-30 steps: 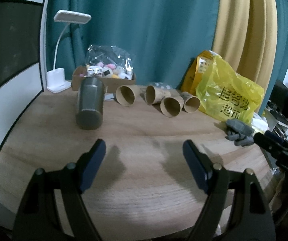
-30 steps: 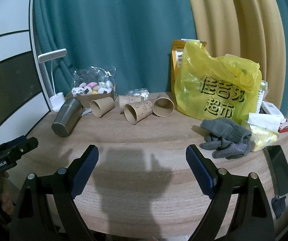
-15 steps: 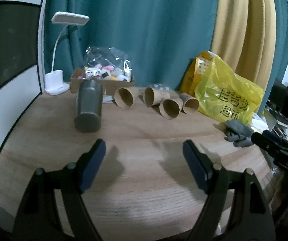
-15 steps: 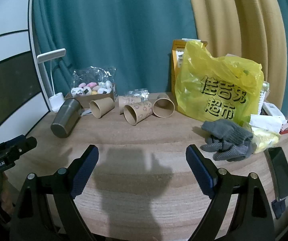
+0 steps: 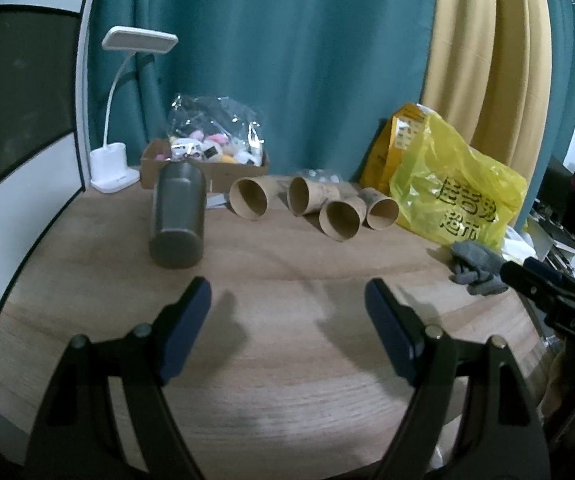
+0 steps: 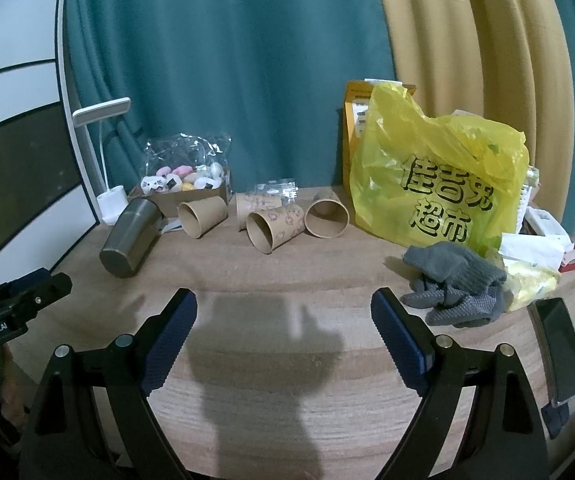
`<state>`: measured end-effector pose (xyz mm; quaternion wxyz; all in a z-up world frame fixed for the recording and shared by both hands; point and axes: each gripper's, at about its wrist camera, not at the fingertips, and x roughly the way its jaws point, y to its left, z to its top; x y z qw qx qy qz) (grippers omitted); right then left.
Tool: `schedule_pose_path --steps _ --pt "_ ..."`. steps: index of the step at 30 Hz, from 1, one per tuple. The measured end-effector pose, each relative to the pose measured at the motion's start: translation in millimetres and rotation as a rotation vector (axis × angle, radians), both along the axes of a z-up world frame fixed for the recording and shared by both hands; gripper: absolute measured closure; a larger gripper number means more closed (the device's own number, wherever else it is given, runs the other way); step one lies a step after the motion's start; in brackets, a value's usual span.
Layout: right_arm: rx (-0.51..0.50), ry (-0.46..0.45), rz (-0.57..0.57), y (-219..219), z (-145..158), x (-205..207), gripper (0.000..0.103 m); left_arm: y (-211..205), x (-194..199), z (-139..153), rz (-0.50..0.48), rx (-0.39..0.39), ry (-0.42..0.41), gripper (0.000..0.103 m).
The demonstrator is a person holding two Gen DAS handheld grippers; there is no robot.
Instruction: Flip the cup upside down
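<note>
A grey metal cup (image 5: 177, 216) lies on its side on the wooden table (image 5: 287, 360), base toward me; it also shows in the right wrist view (image 6: 131, 238). Several brown paper cups (image 5: 249, 199) lie on their sides behind it, mouths toward me, also in the right wrist view (image 6: 273, 226). My left gripper (image 5: 287, 308) is open and empty, hovering above the table in front of the metal cup. My right gripper (image 6: 283, 312) is open and empty, in front of the paper cups.
A yellow plastic bag (image 6: 435, 184) and grey gloves (image 6: 453, 280) sit at the right. A cardboard box of small toys (image 6: 185, 184) and a white desk lamp (image 5: 121, 160) stand at the back left. A black phone (image 6: 559, 344) lies near the right edge.
The left gripper has drawn back and shifted slightly, so the metal cup looks a little farther off. The right gripper has barely moved. Both stay open.
</note>
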<state>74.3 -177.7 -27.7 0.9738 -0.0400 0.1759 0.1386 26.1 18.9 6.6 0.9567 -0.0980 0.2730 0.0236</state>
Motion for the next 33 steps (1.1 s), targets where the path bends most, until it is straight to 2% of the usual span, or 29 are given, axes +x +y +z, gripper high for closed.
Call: schedule_pose_path --steps 33 --pt "-0.004 0.000 0.004 3.2 2.7 -0.3 0.012 0.1 -5.3 5.4 0.000 -0.005 -0.012 0.022"
